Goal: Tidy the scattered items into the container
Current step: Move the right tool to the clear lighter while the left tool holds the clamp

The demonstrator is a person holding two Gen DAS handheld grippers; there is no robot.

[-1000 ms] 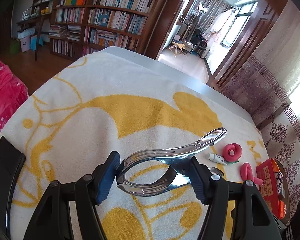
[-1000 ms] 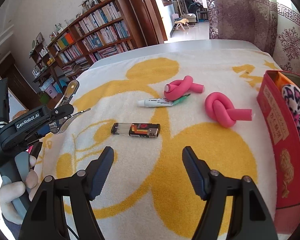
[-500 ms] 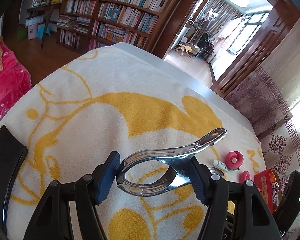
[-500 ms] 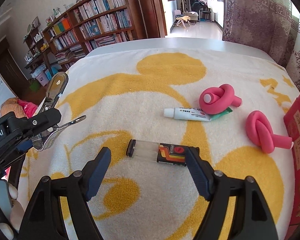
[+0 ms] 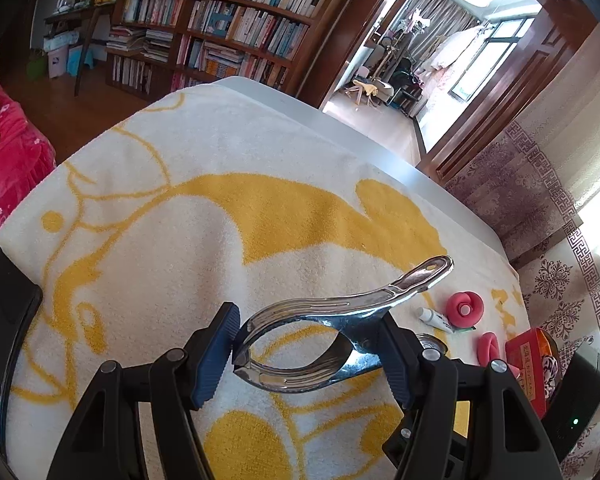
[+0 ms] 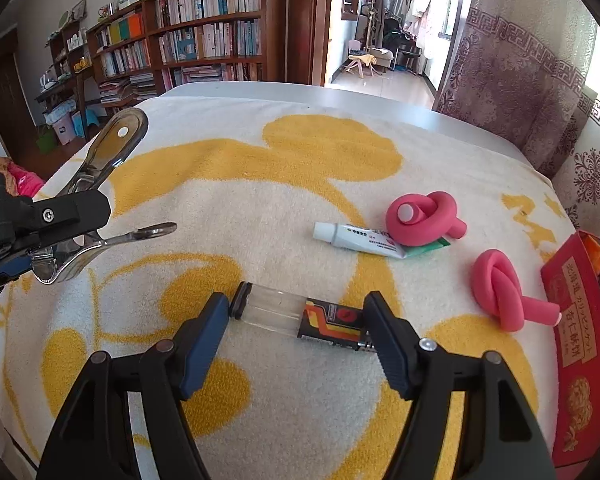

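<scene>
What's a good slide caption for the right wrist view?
Right gripper closing around lighter lying lengthwise between its fingers.

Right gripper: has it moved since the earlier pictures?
Yes. The right gripper has come down and forward over the towel; its closing jaws now straddle the lighter, which lay well ahead before.

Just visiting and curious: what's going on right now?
Left tongs grip metal clamp. Right tongs closing around lighter on towel, not gripping. Nothing in the way.
</scene>
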